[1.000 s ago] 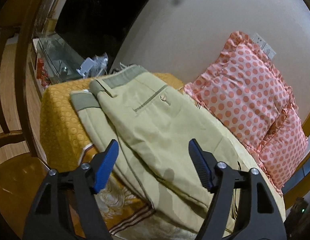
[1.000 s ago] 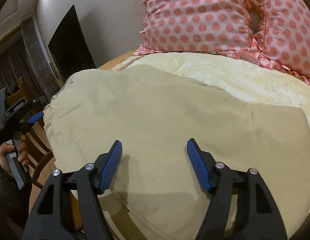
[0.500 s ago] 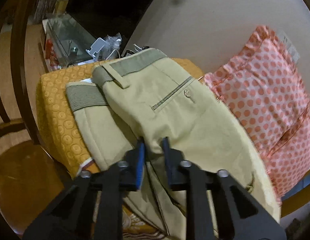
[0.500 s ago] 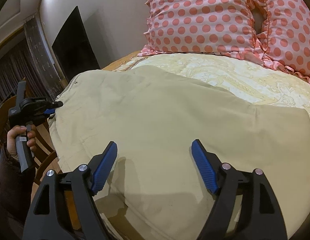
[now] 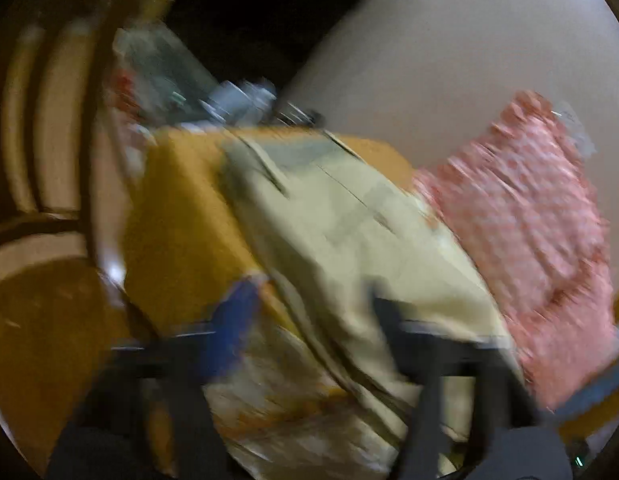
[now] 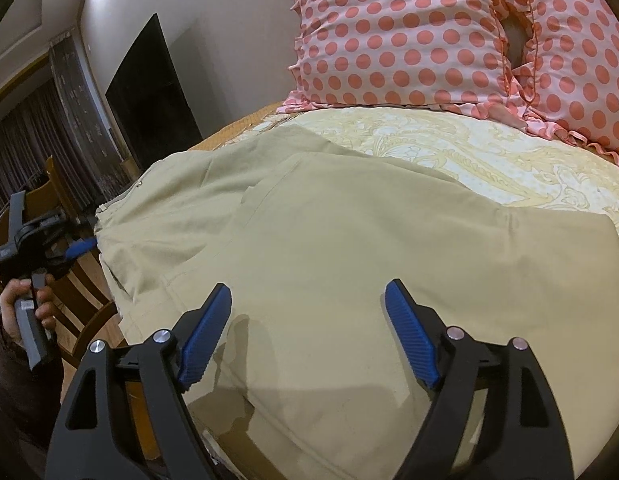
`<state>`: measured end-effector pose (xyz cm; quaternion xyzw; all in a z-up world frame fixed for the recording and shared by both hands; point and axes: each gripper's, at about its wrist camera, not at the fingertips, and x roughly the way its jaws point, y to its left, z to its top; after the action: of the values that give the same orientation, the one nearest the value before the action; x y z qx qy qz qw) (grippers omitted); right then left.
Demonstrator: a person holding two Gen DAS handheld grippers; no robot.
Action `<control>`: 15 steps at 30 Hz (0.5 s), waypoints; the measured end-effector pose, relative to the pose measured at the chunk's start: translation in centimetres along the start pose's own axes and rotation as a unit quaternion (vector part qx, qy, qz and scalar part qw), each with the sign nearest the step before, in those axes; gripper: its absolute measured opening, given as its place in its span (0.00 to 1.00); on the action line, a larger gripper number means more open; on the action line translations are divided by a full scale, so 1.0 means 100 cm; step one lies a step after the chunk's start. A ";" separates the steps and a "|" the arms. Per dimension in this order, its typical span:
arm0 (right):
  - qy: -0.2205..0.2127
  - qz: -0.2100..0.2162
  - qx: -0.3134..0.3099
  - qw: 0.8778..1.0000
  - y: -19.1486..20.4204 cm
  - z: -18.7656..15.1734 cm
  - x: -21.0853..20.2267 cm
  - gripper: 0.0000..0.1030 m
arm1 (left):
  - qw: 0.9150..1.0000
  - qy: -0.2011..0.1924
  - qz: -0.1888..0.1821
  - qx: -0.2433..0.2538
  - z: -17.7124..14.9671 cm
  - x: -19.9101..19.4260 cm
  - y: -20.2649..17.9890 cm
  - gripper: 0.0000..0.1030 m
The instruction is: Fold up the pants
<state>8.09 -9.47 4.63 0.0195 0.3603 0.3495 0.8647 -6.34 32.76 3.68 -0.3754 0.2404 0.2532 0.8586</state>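
Note:
Beige pants (image 6: pixel 349 248) lie spread on the bed, folded over, waistband end toward the left edge. In the blurred left wrist view the pants (image 5: pixel 349 240) run from the waistband down to my left gripper (image 5: pixel 313 316), whose fingers stand apart with fabric between them. In the right wrist view the left gripper (image 6: pixel 83 246) sits at the pants' left edge, one blue pad showing. My right gripper (image 6: pixel 305 332) is open and empty, hovering over the near part of the pants.
Two pink polka-dot pillows (image 6: pixel 429 40) lean against the wall at the head of the bed. A yellow patterned bedspread (image 6: pixel 469 160) lies under the pants. A wooden chair (image 5: pixel 41 280) stands beside the bed's left edge. A dark screen (image 6: pixel 149 92) hangs on the wall.
My left gripper was shut on the pants' edge half a second ago; now its fingers are apart and its view is motion-blurred. The right gripper has pulled back slightly.

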 end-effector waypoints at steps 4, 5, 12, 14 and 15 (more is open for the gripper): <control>-0.003 0.002 0.004 1.000 0.000 0.000 0.001 0.79 | 1.000 0.023 -0.007 -0.016 0.013 0.016 0.012 0.63; -0.003 0.001 0.004 1.000 0.000 0.000 0.001 0.79 | 0.999 0.041 -0.018 -0.023 0.014 0.024 0.015 0.58; -0.006 0.003 0.008 1.000 0.000 -0.001 0.001 0.79 | 0.996 0.071 -0.030 -0.050 0.001 0.030 0.014 0.57; -0.008 0.004 0.011 1.000 0.000 -0.001 0.002 0.79 | 0.997 0.055 -0.026 -0.043 0.000 0.021 0.009 0.52; -0.009 0.006 0.013 1.000 0.000 -0.002 0.002 0.79 | 0.998 0.039 -0.031 -0.036 0.001 0.014 0.006 0.52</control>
<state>8.08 -9.41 4.40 0.0361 0.3566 0.3498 0.8655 -5.58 33.55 2.61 -0.4230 0.2525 0.2206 0.8419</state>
